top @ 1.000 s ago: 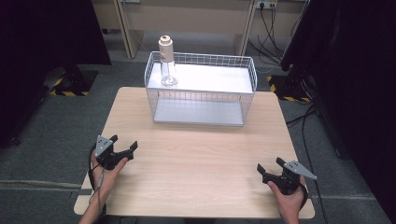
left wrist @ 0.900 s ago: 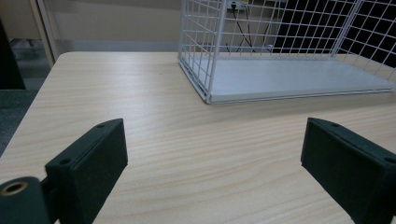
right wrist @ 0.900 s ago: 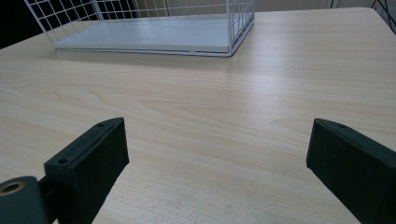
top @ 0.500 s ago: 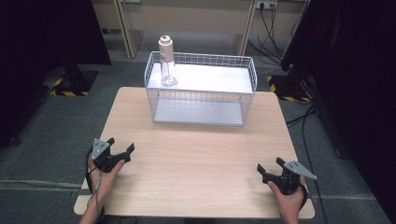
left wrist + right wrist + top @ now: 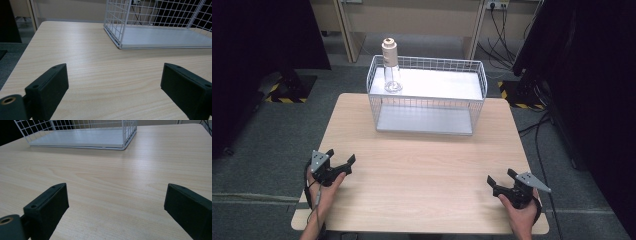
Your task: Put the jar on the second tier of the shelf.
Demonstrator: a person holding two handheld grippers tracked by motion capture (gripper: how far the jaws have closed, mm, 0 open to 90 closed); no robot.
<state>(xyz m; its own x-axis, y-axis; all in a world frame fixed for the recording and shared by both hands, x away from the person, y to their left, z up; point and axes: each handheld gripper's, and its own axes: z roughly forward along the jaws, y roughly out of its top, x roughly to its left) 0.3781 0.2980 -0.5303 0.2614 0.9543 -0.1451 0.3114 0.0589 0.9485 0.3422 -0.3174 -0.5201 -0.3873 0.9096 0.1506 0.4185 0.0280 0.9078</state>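
Left hand-held gripper and right hand-held gripper both released over the counter, I see a bottle upright in the wire basket.

Each hand holds a black gripper with two flat, block-like jaws. The left gripper carries a grey three-cornered plate on top, and a thin dark cable trails from it along the bare forearm. The right gripper has the same grey plate, lighter at its edge. In the left gripper view, small round screw holes sit on the jaw tops, and a brass-coloured ring shows at the near left corner.
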